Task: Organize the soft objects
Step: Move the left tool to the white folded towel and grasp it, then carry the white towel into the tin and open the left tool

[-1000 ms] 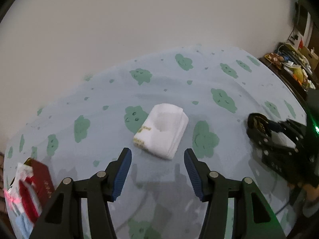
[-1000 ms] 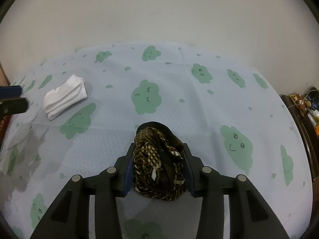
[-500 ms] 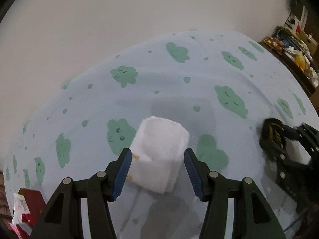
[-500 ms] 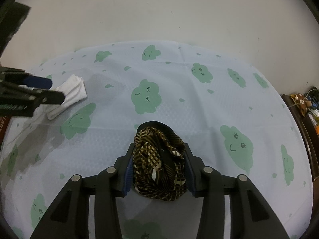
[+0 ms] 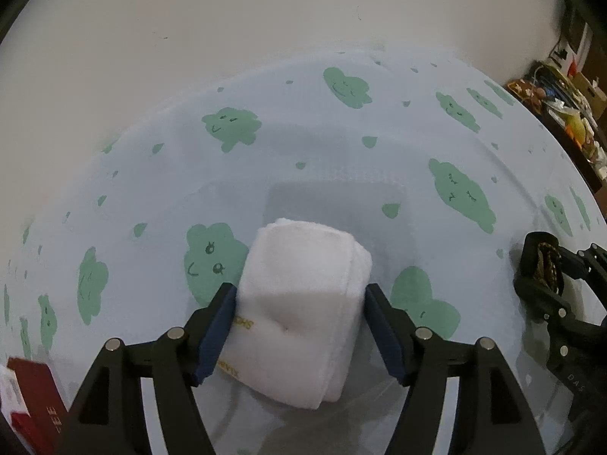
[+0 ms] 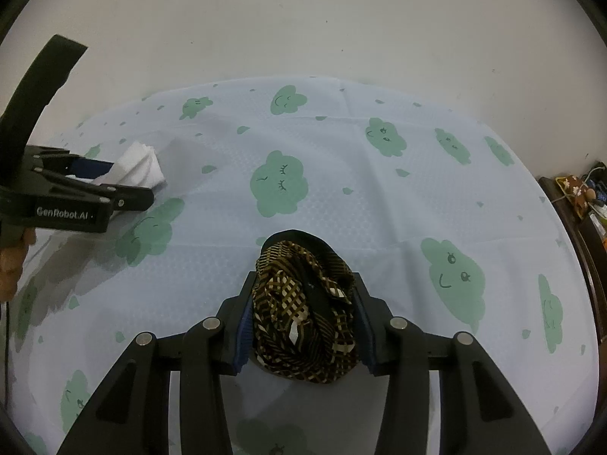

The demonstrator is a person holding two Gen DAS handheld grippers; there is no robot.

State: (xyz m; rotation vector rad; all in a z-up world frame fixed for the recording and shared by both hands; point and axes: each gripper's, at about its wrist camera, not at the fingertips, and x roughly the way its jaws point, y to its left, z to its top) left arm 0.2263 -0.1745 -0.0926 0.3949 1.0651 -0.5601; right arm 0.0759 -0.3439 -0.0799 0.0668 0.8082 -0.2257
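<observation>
Between the wide-apart blue pads of the left gripper (image 5: 299, 326), whose jaws have just been opening, sits the folded white fluffy towel (image 5: 303, 303), so I think it must squeeze next, while the right gripper (image 6: 303, 322) clutches a bunched brown-and-black patterned cloth (image 6: 303, 311).

A lived-in room of a home: a pale blue sheet (image 6: 379, 197) printed with smiling green clouds lies against a plain white wall (image 6: 303, 19), while a dark, cluttered shelf (image 5: 569, 113) of boxes and household odds and ends stands alongside.

Cloud-print sheet (image 6: 379, 197) – white towel (image 5: 303, 303), patterned cloth (image 6: 303, 303).
</observation>
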